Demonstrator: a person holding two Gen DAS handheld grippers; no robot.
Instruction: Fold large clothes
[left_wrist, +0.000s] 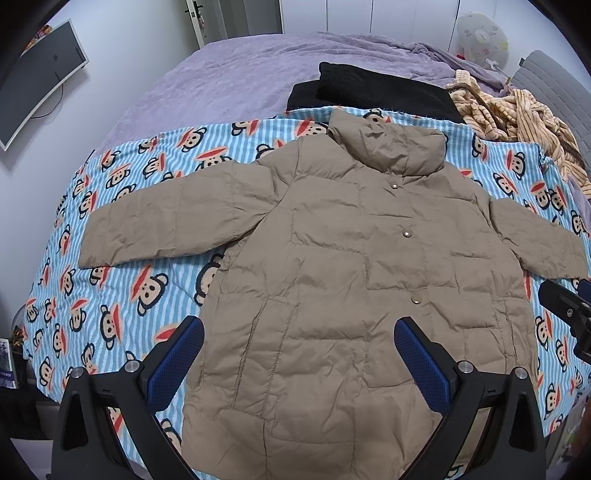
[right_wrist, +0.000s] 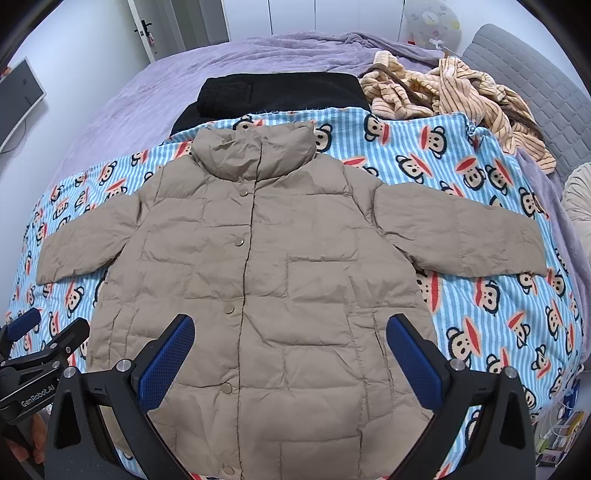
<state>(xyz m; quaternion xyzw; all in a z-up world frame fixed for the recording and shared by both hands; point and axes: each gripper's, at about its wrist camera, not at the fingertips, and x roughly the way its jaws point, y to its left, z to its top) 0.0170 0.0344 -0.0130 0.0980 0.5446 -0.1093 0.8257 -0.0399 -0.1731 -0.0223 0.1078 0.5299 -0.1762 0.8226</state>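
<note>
A tan puffer jacket (left_wrist: 332, 258) lies flat and face up on a blue striped monkey-print blanket (left_wrist: 122, 295), sleeves spread to both sides, collar at the far end, snaps closed. It also shows in the right wrist view (right_wrist: 266, 266). My left gripper (left_wrist: 299, 343) is open and empty, hovering above the jacket's lower left part. My right gripper (right_wrist: 290, 339) is open and empty, hovering above the jacket's lower right part. The right gripper also shows at the right edge of the left wrist view (left_wrist: 569, 306), and the left gripper at the left edge of the right wrist view (right_wrist: 40, 339).
A folded black garment (right_wrist: 277, 96) lies behind the collar. A crumpled striped tan garment (right_wrist: 461, 92) lies at the far right. A purple bedcover (right_wrist: 147, 103) covers the bed beyond. A monitor (left_wrist: 37, 77) stands at the left wall. A grey headboard (right_wrist: 535, 81) is at the right.
</note>
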